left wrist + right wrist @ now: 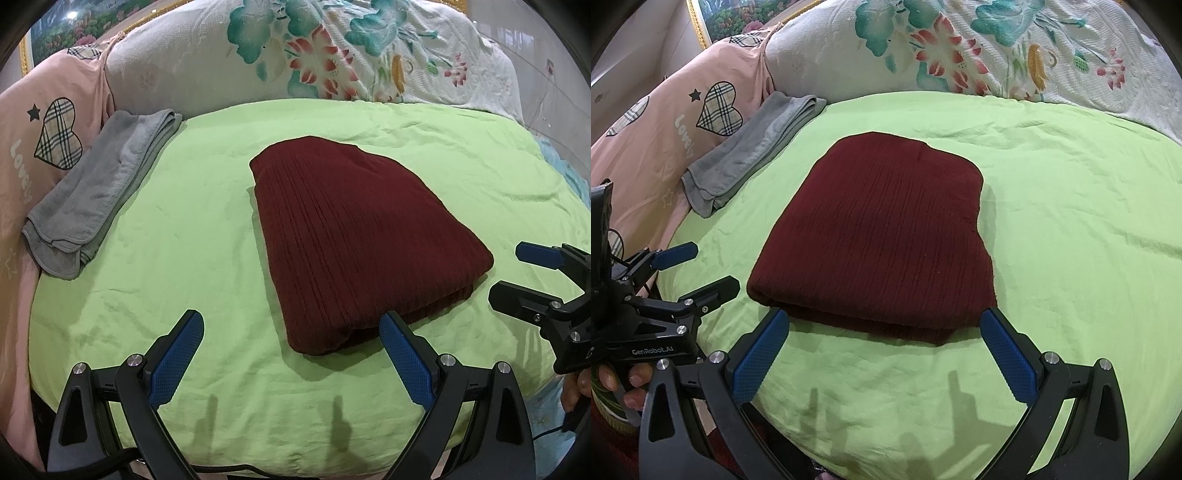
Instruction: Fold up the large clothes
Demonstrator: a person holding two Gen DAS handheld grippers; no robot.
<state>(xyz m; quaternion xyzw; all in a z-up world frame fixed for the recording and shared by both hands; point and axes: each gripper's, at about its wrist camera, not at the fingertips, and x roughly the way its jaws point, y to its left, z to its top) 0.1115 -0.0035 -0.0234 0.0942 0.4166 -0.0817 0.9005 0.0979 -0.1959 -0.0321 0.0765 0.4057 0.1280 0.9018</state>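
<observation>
A dark red ribbed knit garment [354, 236] lies folded into a thick rectangle on the green sheet [192, 229]; it also shows in the right wrist view [886, 236]. My left gripper [291, 325] is open and empty, held above the sheet at the garment's near edge, its right finger [402, 354] by the near corner. My right gripper [884, 325] is open and empty, its jaws spread wide in front of the garment's near folded edge. Each gripper shows in the other's view, the right [517, 273] beside the garment's right corner, the left [698, 269] beside its left corner.
A folded grey towel [99, 195] lies at the sheet's left edge, also in the right wrist view [750, 151]. A pink pillow with plaid hearts [44, 147] sits left of it. A white floral quilt [332, 55] is bunched along the back.
</observation>
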